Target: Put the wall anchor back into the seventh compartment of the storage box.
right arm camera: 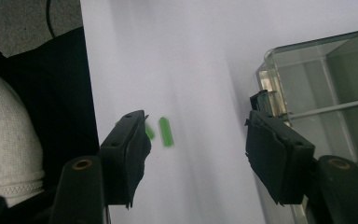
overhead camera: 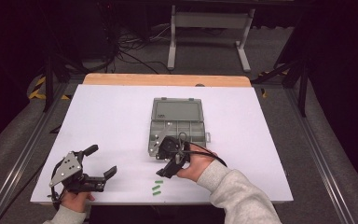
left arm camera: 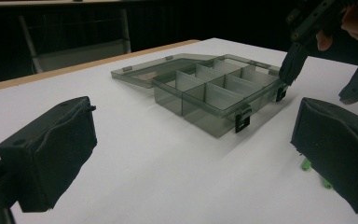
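White desk sheet [overhead camera: 121,121] under dim light, dark floor and a grey frame beyond; nearest the front edge, three small green pegs [overhead camera: 157,187], lying loose and close together on the sheet, just in front of the right tool [overhead camera: 165,171]. Seen blurred past the right tool's left pad [right arm camera: 133,144] in the right gripper view as green pegs [right arm camera: 165,131], not between the pads; so not yet gripped, jaws standing part-way apart with nothing in them.

Best approach, by judgement: bring the right tool down over a single peg, jaws straddling it across its short side; pick the outermost one so the neighbours are not nudged; close only once both pads flank it; keep the tips low enough to catch so flat a piece without scraping the sheet.

Off to the left, the left tool [overhead camera: 100,164] resting near the desk's front edge, jaws wide and empty, well apart from the pegs; worth leaving there, or bringing over to steady the box.

Farther back, the clear grey compartment box [overhead camera: 175,133] at mid-desk, lid [overhead camera: 176,111] laid open flat behind it, dividers and latches showing; compartments [left arm camera: 214,88] look empty; a likely home for the pegs, so lift well clear of the near wall.
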`<state>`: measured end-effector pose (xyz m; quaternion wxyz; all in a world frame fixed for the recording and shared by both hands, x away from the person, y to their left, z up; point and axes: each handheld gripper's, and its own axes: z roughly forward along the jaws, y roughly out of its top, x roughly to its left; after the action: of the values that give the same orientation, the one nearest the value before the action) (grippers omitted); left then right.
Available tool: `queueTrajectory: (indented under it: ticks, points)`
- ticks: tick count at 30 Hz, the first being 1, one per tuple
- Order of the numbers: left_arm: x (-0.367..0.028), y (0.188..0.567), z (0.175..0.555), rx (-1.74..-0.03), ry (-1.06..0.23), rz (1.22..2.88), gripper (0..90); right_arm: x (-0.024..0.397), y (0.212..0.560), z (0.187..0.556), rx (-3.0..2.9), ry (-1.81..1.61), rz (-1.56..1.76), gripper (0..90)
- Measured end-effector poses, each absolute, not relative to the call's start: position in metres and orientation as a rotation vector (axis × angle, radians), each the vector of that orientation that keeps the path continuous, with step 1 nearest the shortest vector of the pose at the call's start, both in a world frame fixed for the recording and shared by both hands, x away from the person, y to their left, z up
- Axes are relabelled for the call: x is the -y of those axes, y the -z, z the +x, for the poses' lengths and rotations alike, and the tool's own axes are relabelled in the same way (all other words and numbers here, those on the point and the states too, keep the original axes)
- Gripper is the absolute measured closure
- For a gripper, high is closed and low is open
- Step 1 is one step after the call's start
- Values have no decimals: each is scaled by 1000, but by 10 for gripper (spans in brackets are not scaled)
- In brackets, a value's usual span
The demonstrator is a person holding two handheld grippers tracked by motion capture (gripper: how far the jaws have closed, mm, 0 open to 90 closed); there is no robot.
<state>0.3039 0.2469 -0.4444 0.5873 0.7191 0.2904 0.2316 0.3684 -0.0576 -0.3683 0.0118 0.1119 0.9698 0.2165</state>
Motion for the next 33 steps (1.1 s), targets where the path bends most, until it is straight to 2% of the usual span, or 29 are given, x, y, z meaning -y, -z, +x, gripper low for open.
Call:
queueTrajectory:
  ticks: [20,33]
  points:
    - [-245,446,305,-678,-528,1680,5,40,405,365,-3090,-592,322,435]
    - [-247,446,304,-678,-529,1682,5,32,420,365,-3099,-550,302,550]
